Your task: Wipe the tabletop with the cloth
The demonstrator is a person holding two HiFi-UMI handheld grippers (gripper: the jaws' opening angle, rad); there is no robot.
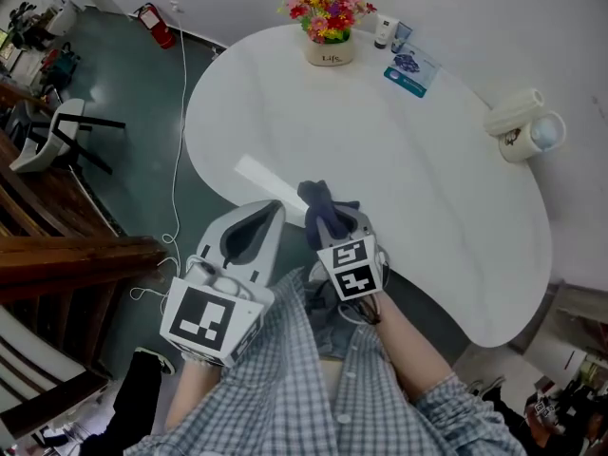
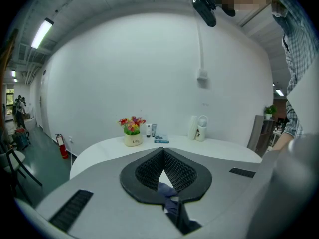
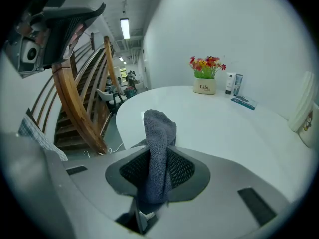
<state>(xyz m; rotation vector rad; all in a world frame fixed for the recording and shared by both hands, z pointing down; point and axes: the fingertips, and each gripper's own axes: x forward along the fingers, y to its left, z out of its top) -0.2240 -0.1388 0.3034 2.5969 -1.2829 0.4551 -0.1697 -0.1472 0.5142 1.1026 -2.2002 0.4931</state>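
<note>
Grey-blue cloth (image 3: 159, 128) is gripped in the right claw (image 3: 160, 151). In the right gripper view its two black pads are seen pressed against the fabric from both sides, and a folded end stands up past the tips. From the head view the same claw is seen over the near edge of the white table (image 1: 380, 150), with the cloth bunched just above the surface. Whether the cloth touches the table cannot be told.

The left claw (image 2: 162, 152) is shown in the left gripper view with its pad tips brought together. Only a small triangular gap is left behind them, through which the table is seen. A bluish scrap sits at the root of the pads, and what it is cannot be made out. In the head view that claw is seen beside the right one, at the table's near-left edge.

A flowerpot (image 1: 330, 47), two small bottles (image 1: 388, 34), a blue card (image 1: 410, 72) and a white jug (image 1: 532, 131) are seen along the far side of the table, well apart from the cloth. A wooden staircase (image 3: 75, 108) is shown largest in the right gripper view. A red fire extinguisher (image 2: 61, 146) by the wall is caught in the left gripper view.
</note>
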